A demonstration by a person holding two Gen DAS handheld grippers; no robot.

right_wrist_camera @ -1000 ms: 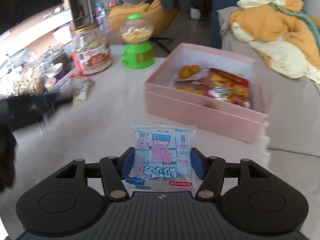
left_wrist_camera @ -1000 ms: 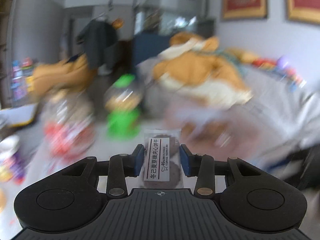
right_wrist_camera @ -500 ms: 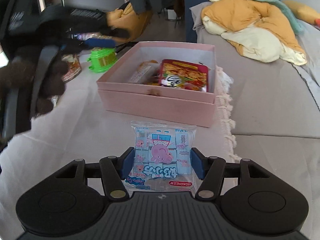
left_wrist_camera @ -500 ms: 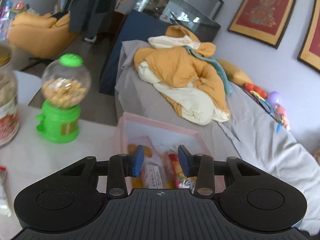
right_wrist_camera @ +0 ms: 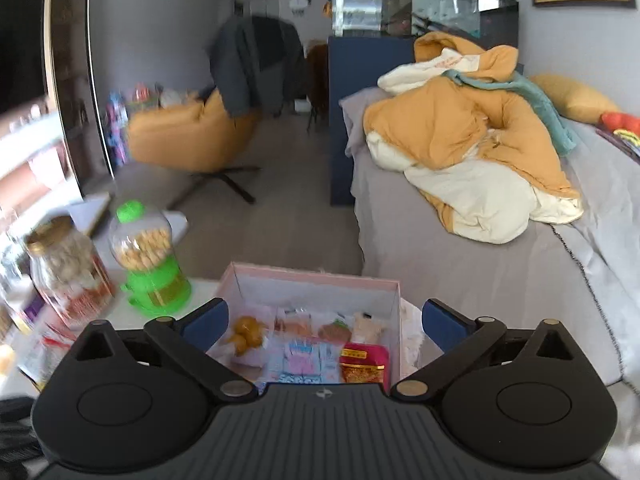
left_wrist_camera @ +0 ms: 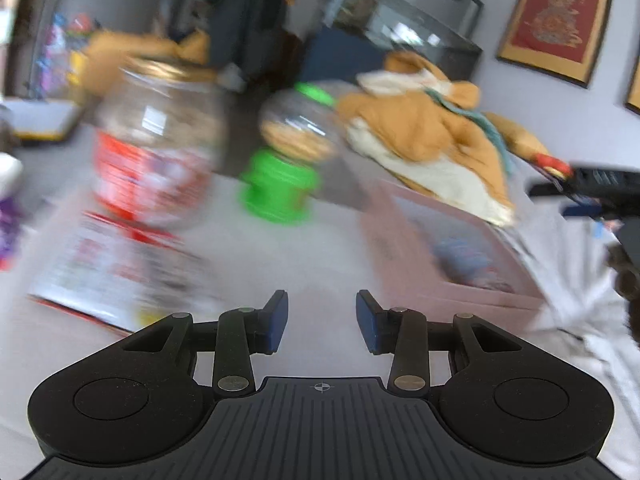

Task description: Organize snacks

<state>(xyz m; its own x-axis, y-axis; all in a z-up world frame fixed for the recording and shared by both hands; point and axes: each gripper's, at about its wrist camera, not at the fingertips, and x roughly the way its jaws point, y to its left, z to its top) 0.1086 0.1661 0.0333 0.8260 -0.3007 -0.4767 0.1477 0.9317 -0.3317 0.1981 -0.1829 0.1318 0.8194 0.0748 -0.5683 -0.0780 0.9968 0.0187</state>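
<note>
The pink box [right_wrist_camera: 316, 278] holds several snack packs. The blue-and-pink octopus snack pack [right_wrist_camera: 306, 362] lies in it, below my right gripper [right_wrist_camera: 324, 322], which is wide open and empty over the box. My left gripper [left_wrist_camera: 322, 316] is open and empty above the table, left of the pink box [left_wrist_camera: 448, 280]. A blurred red-and-white snack pack [left_wrist_camera: 116, 276] lies on the table ahead left of it. The right gripper shows at the right edge of the left wrist view [left_wrist_camera: 600, 190].
A green candy dispenser [right_wrist_camera: 150, 264] and a glass jar with a red label [right_wrist_camera: 70, 272] stand left of the box; both show in the left wrist view, dispenser [left_wrist_camera: 288, 160], jar [left_wrist_camera: 156, 148]. A grey sofa with an orange blanket [right_wrist_camera: 472, 152] lies beyond the table.
My right gripper moved over the box, opened and let go of the octopus pack, which now lies in the box. My left gripper swung left away from the box, open and empty.
</note>
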